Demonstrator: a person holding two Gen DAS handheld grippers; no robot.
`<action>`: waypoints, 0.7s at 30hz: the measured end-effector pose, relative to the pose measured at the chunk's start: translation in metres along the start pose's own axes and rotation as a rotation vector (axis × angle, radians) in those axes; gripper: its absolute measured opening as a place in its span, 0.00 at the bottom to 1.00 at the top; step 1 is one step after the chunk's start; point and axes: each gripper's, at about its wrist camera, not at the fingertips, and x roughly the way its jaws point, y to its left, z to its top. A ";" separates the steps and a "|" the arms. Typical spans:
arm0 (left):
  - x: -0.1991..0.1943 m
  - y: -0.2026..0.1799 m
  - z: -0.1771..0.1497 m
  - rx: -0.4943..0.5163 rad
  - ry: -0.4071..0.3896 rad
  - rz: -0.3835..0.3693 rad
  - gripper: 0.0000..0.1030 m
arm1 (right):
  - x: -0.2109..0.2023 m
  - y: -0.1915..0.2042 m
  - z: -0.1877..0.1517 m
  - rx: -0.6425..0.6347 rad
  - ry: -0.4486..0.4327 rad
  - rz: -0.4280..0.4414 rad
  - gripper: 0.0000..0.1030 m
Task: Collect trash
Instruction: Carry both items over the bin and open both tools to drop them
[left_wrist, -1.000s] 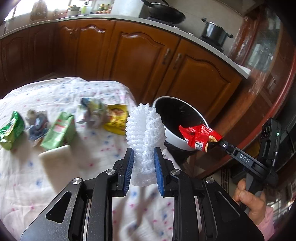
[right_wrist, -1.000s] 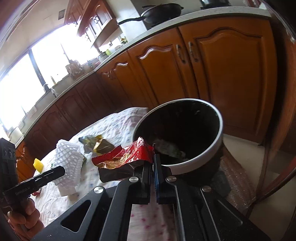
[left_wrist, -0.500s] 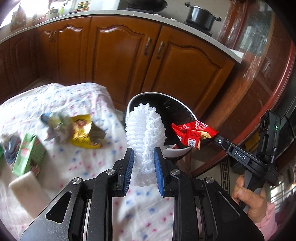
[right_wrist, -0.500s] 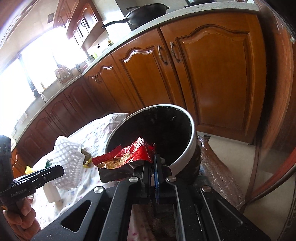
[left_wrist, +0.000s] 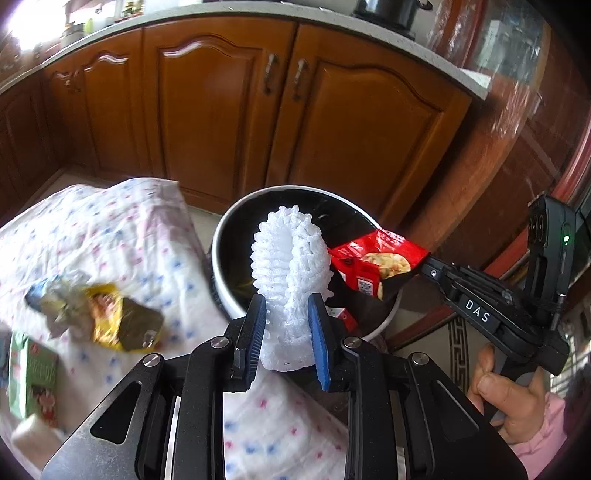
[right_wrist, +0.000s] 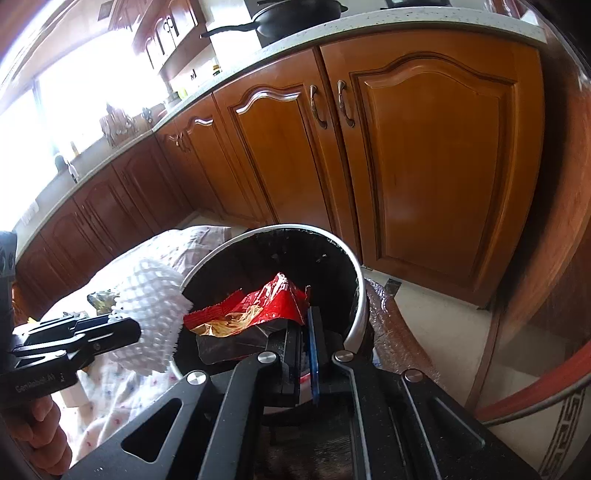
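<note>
My left gripper (left_wrist: 288, 314) is shut on a white foam fruit net (left_wrist: 290, 273), held upright over the near rim of the trash bin (left_wrist: 225, 229), a round bin with a white rim and black liner. My right gripper (right_wrist: 303, 321) is shut on a red snack wrapper (right_wrist: 258, 306), which hangs over the open bin (right_wrist: 356, 273). In the left wrist view the red wrapper (left_wrist: 373, 262) sits just right of the net, at the tip of the right gripper (left_wrist: 417, 271). The right wrist view shows the foam net (right_wrist: 147, 310) at the bin's left edge, in the left gripper (right_wrist: 110, 328).
A yellow wrapper (left_wrist: 114, 321), a crumpled wrapper (left_wrist: 55, 302) and a green carton (left_wrist: 31, 373) lie on the dotted tablecloth (left_wrist: 110, 229) at left. Wooden cabinets (right_wrist: 424, 155) stand behind the bin. A hand (left_wrist: 506, 391) holds the right gripper's handle.
Both grippers have moved toward the bin with their loads. The foam net now sits over the bin's near rim and the red wrapper over its opening. The table trash has slid left in view.
</note>
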 end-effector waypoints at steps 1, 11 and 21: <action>0.003 -0.002 0.002 0.005 0.003 0.003 0.23 | 0.002 0.000 0.002 -0.007 0.006 -0.005 0.05; 0.026 -0.007 0.008 0.006 0.050 0.038 0.49 | 0.020 -0.003 0.007 -0.035 0.056 -0.014 0.27; 0.014 0.003 -0.009 -0.059 0.029 -0.001 0.57 | 0.004 -0.006 0.001 0.019 0.022 0.021 0.39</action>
